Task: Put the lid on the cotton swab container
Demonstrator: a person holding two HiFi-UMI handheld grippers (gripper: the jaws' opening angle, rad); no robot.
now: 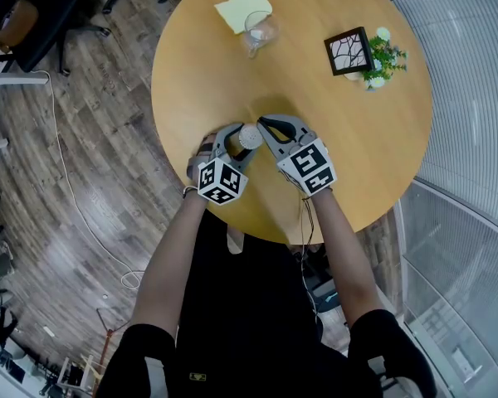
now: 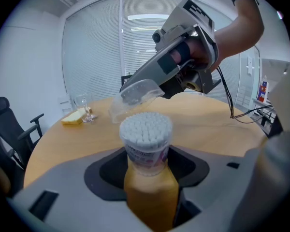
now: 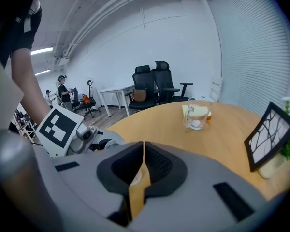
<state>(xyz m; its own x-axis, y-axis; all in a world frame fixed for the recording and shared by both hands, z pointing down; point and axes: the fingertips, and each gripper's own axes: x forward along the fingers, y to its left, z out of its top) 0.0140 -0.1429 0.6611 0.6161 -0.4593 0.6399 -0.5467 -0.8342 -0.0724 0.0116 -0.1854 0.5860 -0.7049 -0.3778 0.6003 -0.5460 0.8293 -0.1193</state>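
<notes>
– White heads fill the cotton swab container right to its open mouth. My left gripper has it upright between its jaws, clamped on the labelled wall, over the near part of the round wooden table. Whether it rests on the wood I can't tell.

– And the lid?

– The clear plastic lid is up and just behind the container, tilted, not touching it. My right gripper has its jaws nearly together, pinched on the lid's edge, I judge. From its own camera I see only a sliver of it.

– So what worries you?

– The tilt. If I bring it down angled, one side of the rim could catch the swab heads and bend them over, or jam on the mouth. A pinch on a thin edge could also let the lid pivot or slip once it meets resistance. And pressing hard might slide the container down through the left jaws, since its wall looks smooth.

– Anything nearby to hit?

– Not really. The glass mug and yellow sponge sit well apart at the far side, with the picture frame and small potted plant off to the right. The cable from my right gripper trails across the table, and I'd watch that it doesn't snag.
</notes>
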